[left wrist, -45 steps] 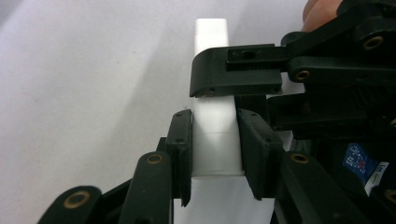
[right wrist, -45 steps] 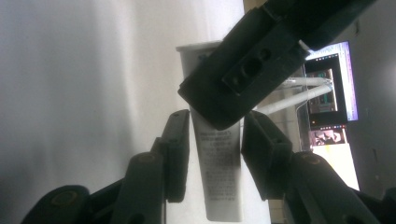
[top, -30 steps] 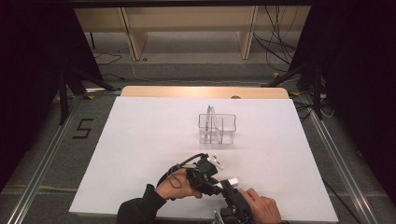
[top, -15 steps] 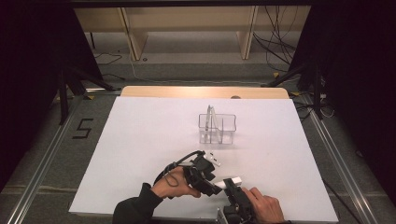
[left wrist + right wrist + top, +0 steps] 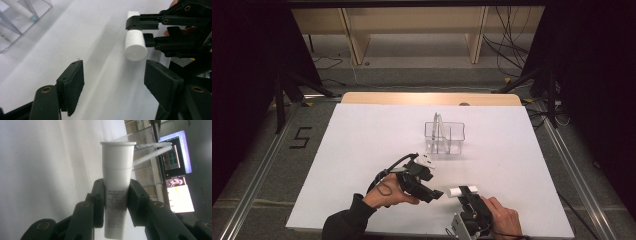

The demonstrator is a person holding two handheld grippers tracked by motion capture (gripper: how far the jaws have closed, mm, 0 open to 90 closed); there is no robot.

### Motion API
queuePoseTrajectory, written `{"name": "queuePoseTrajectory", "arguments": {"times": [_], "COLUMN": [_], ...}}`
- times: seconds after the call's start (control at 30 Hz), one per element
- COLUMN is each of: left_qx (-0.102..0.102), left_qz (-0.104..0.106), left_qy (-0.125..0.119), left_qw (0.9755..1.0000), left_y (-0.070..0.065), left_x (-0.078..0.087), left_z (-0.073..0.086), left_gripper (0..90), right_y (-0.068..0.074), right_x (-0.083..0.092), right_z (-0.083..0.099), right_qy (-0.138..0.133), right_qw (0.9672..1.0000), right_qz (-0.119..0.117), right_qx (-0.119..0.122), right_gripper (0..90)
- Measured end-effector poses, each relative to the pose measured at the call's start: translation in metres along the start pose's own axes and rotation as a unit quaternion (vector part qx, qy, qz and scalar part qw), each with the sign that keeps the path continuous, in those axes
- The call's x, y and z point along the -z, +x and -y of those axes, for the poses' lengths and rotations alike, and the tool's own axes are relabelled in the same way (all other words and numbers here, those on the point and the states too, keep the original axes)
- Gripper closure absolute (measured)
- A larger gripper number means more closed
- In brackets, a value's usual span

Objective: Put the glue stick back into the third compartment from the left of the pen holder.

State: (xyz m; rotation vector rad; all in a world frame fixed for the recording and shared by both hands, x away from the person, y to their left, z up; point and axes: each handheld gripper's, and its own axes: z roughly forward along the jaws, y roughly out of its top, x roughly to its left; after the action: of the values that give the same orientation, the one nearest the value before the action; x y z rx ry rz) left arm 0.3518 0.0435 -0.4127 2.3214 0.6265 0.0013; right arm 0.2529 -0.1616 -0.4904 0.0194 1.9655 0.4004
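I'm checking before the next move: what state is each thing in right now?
White tube: clamped in the right tool, cap end pointing out past the jaws.
Right tool: shut on the white tube.
Left tool: open, holding nothing, jaws facing the tube's cap.
Clear organizer: upright on the table, a thin white stick leaning inside.

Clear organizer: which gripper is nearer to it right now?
Left. The left gripper sits in front of the clear organizer, jaws open. The right gripper, shut on the white tube, is slightly farther off, toward the table's near edge.
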Motion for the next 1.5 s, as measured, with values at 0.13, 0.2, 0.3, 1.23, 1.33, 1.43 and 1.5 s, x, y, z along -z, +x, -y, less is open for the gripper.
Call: {"name": "queuePoseTrajectory", "arguments": {"times": [0.13,0.2,0.3,1.23,1.33,1.43,1.5], "left_qx": [0.007,0.011,0.013,0.047,0.047,0.051,0.051], "left_qz": [-0.012,-0.019,-0.025,-0.092,-0.099,-0.107,-0.111], "left_qy": [-0.024,-0.038,-0.060,-0.183,-0.187,-0.189,-0.187], "left_qw": [0.9996,0.9991,0.9978,0.9776,0.9763,0.9749,0.9746], "left_y": [0.006,0.009,0.014,0.041,0.043,0.043,0.044], "left_x": [0.006,0.010,0.018,0.053,0.054,0.054,0.054], "left_z": [0.006,0.011,0.021,0.092,0.099,0.104,0.107], "left_gripper": [29.6,28.7,27.9,22.7,22.1,20.7,19.9], "right_y": [-0.004,-0.008,-0.016,-0.080,-0.087,-0.095,-0.100], "right_x": [-0.001,0.000,-0.001,-0.024,-0.029,-0.033,-0.038], "right_z": [0.002,0.003,0.006,0.023,0.026,0.029,0.032], "right_qy": [-0.003,-0.005,-0.015,-0.074,-0.081,-0.084,-0.086], "right_qw": [0.9996,0.9991,0.9974,0.9114,0.8978,0.8809,0.8719], "right_qz": [-0.004,-0.005,-0.007,-0.121,-0.131,-0.138,-0.140], "right_qx": [-0.027,-0.042,-0.070,-0.386,-0.412,-0.445,-0.461], "right_gripper": [69.8,69.8,69.8,69.8,69.8,69.8,69.8]}}
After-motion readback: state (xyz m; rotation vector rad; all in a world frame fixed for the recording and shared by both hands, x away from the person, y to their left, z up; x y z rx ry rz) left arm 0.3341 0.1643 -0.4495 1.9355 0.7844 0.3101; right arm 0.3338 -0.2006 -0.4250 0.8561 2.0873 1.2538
